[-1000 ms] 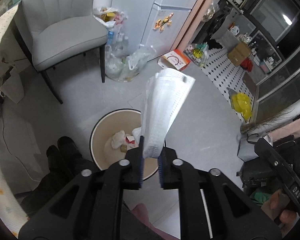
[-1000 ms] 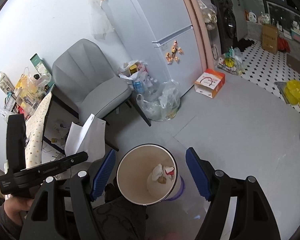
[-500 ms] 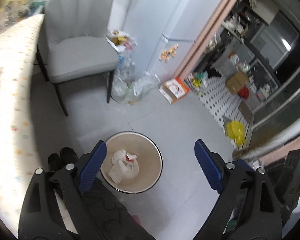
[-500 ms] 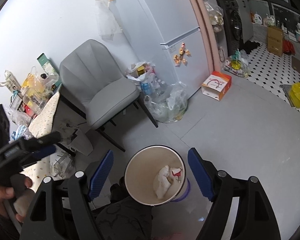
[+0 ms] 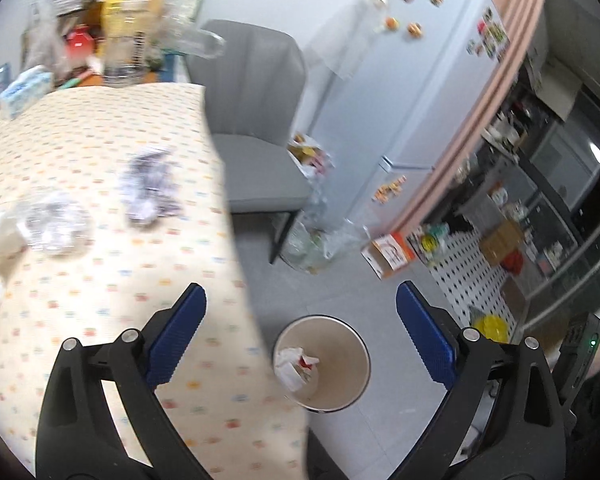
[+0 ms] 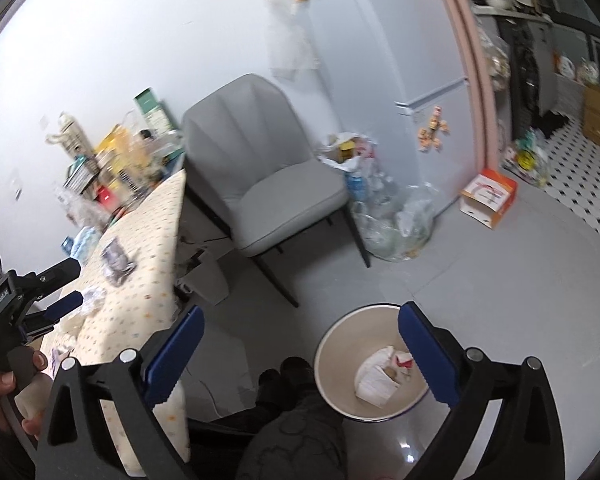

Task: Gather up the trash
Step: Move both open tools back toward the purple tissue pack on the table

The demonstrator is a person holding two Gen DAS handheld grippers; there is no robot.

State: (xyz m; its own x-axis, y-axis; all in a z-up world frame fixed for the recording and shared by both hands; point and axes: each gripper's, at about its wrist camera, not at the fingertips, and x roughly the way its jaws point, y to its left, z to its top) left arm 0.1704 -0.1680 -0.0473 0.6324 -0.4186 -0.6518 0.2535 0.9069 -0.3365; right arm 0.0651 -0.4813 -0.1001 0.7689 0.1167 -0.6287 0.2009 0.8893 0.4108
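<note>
The round trash bin [image 5: 356,390] stands on the grey floor beside the table and holds white crumpled paper [image 5: 290,366]; it also shows in the right wrist view [image 6: 332,344] with the white wad [image 6: 376,376] inside. My left gripper [image 5: 300,336] is open and empty, above the table edge. Crumpled clear plastic [image 5: 54,220] and a greyish wrapper [image 5: 150,190] lie on the dotted tablecloth [image 5: 100,280]. My right gripper [image 6: 300,356] is open and empty, above the floor by the bin. The left gripper [image 6: 66,294] shows over the table.
A grey chair [image 6: 268,184] stands at the table's far end. Plastic bags of bottles [image 6: 388,216] and an orange-white box [image 6: 488,198] lie by the fridge [image 5: 412,80]. Clutter [image 5: 112,40] crowds the table's back. A person's dark legs [image 6: 296,420] are beside the bin.
My left gripper opened and dropped the white paper into the bin, then swung up and left over the table. The right gripper stayed open, shifting slightly left.
</note>
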